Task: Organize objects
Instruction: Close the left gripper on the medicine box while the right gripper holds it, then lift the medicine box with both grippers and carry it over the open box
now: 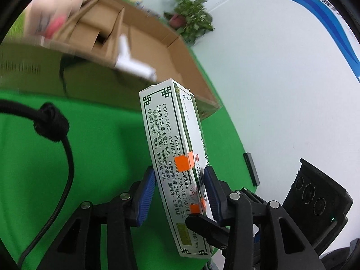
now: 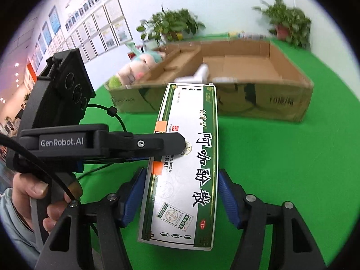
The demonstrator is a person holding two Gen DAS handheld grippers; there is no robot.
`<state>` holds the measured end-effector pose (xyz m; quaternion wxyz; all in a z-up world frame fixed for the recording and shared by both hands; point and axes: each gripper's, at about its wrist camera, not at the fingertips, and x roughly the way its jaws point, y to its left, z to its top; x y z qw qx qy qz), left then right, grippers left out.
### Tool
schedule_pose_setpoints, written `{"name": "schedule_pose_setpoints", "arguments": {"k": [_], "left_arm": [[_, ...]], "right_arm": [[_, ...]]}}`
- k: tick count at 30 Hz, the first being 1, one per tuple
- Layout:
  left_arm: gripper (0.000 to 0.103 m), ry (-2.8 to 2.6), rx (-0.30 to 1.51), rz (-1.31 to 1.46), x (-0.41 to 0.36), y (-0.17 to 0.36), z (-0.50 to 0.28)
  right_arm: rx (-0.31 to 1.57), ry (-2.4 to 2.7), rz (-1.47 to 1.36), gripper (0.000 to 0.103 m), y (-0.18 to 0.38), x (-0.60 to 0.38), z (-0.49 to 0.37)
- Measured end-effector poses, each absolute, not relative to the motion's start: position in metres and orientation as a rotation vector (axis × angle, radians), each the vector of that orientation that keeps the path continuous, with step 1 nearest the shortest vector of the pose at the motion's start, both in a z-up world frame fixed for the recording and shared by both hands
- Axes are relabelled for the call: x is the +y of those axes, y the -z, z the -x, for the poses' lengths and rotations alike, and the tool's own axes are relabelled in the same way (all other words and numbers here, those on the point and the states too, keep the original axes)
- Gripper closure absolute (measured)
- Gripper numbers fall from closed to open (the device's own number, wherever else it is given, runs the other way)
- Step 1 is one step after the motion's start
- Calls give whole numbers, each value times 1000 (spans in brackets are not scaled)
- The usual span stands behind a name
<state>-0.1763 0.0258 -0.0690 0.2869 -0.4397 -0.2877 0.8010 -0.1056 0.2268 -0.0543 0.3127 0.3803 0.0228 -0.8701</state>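
Observation:
A long white and green medicine box [image 1: 166, 123] with black Chinese lettering and orange stickers hangs above the green cloth, held by both grippers. My left gripper [image 1: 178, 193] is shut on it across its thin side, blue pads against both faces. In the right wrist view its upper finger [image 2: 162, 142] lies on the box's printed face [image 2: 202, 168]. My right gripper [image 2: 182, 193] is shut on the same box across its width, near its close end. A hand [image 2: 33, 191] holds the left gripper's grip.
An open cardboard box [image 2: 258, 103] with inner dividers stands behind on the green cloth [image 2: 281, 157]; a white object [image 2: 198, 74] lies inside it. A plush toy [image 2: 139, 67] leans at its left end. Potted plants [image 2: 171, 24] stand by the wall. A black cable [image 1: 67, 157] hangs left.

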Motion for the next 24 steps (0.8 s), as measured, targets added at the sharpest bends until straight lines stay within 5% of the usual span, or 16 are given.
{"name": "schedule_pose_setpoints", "arguments": {"k": [24], "left_arm": [[63,-2345,-455,953,67,-69,228]], "right_arm": [[14,2448,-734,42,-16,225,168]]}}
